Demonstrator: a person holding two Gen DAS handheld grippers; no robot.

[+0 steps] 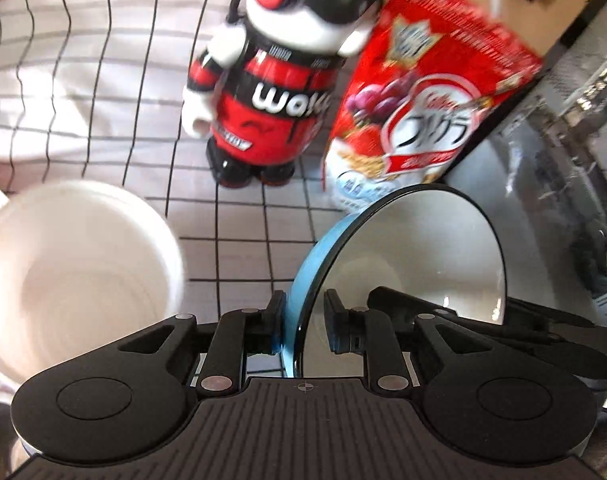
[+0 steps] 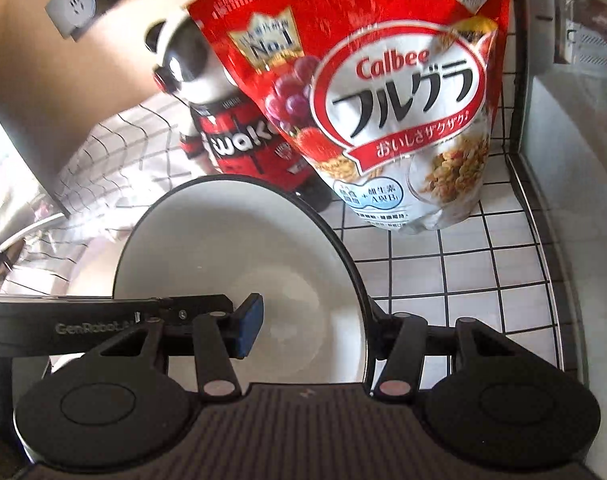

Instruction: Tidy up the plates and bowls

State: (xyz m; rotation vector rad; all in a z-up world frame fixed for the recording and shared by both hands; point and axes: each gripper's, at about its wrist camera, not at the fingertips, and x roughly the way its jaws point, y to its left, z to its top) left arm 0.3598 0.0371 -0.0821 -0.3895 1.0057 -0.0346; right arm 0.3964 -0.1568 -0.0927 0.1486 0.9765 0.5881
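A bowl, blue outside, white inside with a black rim, hangs tilted above the checked cloth. My left gripper is shut on its near rim, one pad on the blue outside and the other inside. In the right wrist view the same bowl fills the middle. My right gripper is shut on its right rim, with the blue-padded finger inside and the other finger behind the wall. A white ribbed bowl stands to the left. A pale plate lies partly hidden beneath.
A red and black toy figure and a red cereal bag stand just behind the bowl on the checked cloth. The table's black edge runs along the right. A wall socket sits at the upper left.
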